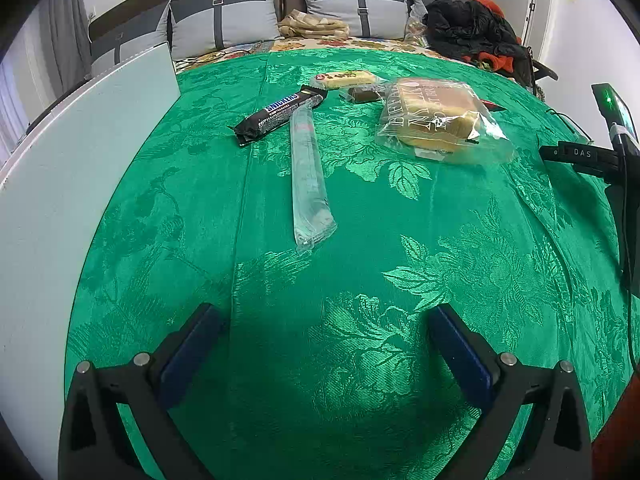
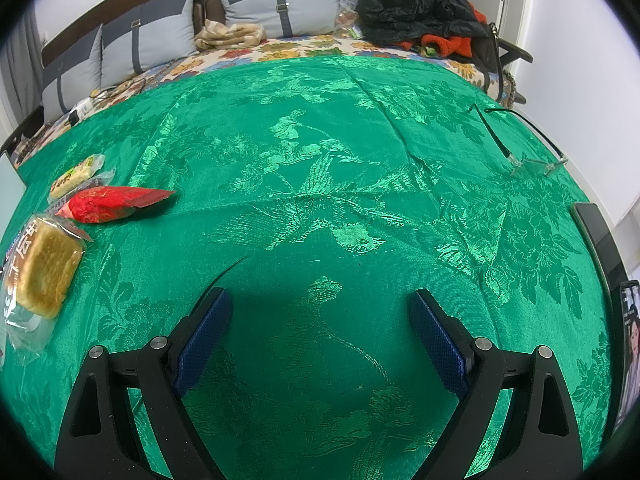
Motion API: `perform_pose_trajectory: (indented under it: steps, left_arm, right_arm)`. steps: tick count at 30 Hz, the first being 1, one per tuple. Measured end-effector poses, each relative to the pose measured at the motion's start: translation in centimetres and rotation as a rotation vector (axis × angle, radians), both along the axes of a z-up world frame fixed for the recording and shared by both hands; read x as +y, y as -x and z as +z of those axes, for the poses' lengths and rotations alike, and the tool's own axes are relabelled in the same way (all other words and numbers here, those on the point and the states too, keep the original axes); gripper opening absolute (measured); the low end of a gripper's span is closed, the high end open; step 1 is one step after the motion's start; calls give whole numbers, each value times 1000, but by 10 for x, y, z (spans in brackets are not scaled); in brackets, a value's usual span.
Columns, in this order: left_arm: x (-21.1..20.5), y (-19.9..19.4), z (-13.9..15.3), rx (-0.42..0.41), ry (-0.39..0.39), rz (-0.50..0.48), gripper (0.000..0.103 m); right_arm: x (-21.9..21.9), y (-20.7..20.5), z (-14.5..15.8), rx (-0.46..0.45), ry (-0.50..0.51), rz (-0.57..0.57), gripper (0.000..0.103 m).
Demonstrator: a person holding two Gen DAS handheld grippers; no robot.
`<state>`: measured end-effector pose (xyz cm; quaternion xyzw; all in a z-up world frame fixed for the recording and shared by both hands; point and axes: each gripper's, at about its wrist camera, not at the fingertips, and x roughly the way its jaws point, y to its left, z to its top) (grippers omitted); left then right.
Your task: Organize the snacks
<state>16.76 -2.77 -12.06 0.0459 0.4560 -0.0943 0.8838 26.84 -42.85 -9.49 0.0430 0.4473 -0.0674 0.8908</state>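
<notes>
- Hovering: left gripper [image 1: 320,344] & right gripper [image 2: 320,328] both spread wide, holding nothing.
- Clear stick pack [image 1: 310,172] lies ahead of left gripper, long axis running away from it.
- Left is nearer, I'd judge; snacks sit far left in right view.

White walls [image 2: 540,40]; a sofa [image 2: 120,20] with grey cushions [image 1: 224,24] behind the green-clothed bench [image 2: 320,160]; dark clothes [image 2: 412,4] heaped there.

Green cloth table [image 1: 360,220]: Snickers bar [image 1: 280,114], clear tube [image 1: 310,176], bread bag [image 1: 436,120], glasses [image 2: 532,160].
</notes>
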Motion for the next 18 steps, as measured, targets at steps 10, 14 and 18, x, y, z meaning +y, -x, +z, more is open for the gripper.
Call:
perform_pose_trajectory:
  steps: [10, 14, 18]
  left_arm:
    - [0, 0, 0, -1, 0, 0, 103]
    - [1, -1, 0, -1, 0, 2, 103]
    - [1, 0, 0, -1, 0, 2, 103]
  right_arm:
    - [0, 0, 0, 0, 0, 0, 93]
    - [0, 0, 0, 0, 0, 0, 93]
    - [0, 0, 0, 0, 0, 0, 93]
